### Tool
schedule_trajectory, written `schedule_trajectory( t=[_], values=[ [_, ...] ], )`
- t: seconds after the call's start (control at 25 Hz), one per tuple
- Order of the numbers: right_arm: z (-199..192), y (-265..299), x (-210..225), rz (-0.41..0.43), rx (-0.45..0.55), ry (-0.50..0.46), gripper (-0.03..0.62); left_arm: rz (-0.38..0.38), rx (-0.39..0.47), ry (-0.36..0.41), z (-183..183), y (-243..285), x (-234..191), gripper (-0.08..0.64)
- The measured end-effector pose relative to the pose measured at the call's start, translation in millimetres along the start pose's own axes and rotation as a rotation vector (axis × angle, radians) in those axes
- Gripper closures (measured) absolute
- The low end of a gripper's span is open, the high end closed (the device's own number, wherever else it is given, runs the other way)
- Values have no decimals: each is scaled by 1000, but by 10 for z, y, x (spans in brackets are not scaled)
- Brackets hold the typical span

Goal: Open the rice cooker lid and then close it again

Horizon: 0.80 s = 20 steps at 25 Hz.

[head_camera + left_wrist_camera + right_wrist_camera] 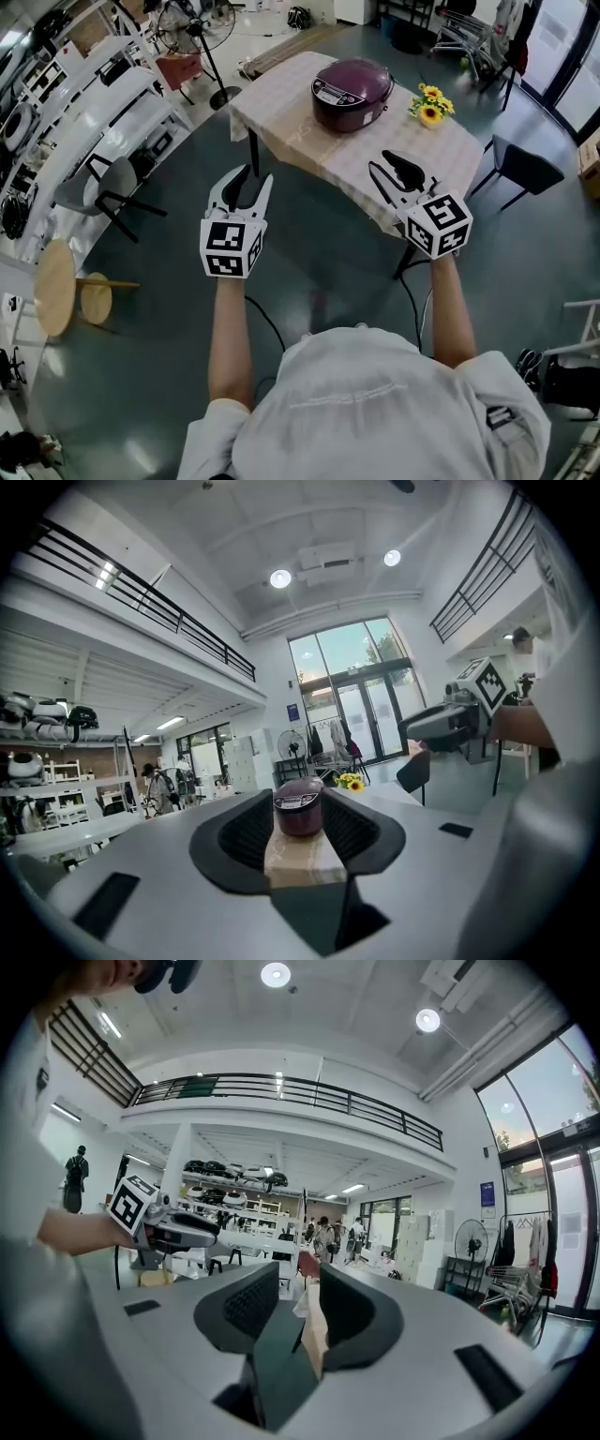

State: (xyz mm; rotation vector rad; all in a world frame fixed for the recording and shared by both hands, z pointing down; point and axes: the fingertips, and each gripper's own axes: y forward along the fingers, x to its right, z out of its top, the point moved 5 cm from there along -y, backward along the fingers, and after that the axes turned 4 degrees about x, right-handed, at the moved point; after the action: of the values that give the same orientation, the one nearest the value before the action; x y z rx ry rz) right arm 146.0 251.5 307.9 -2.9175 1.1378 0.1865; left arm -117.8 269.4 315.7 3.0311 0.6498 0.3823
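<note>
The dark purple rice cooker (352, 92) stands with its lid down on a table under a pale checked cloth (291, 122), well ahead of both grippers. In the left gripper view the rice cooker (298, 808) shows far off, framed between the jaws. My left gripper (250, 178) is held in mid air short of the table's near corner, open and empty. My right gripper (389, 167) hovers over the table's near edge, also open with nothing in it. Each gripper shows in the other's view: the right gripper (450, 726) and the left gripper (173, 1227).
A small bunch of yellow flowers (431, 103) stands on the table right of the cooker. A dark chair (520, 164) is at the table's right, a floor fan (202, 23) behind it at left. Round wooden stools (56, 286) and white shelving line the left side.
</note>
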Motion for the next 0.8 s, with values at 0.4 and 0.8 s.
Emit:
schedule_trajectory(
  t=[0.4, 0.8],
  values=[
    [-1, 82, -199, -29, -7, -2, 423, -23, -1, -24, -101, -157, -177, 383],
    [50, 150, -617, -89, 2, 42, 425, -69, -15, -33, -282, -488, -475, 385]
  ],
)
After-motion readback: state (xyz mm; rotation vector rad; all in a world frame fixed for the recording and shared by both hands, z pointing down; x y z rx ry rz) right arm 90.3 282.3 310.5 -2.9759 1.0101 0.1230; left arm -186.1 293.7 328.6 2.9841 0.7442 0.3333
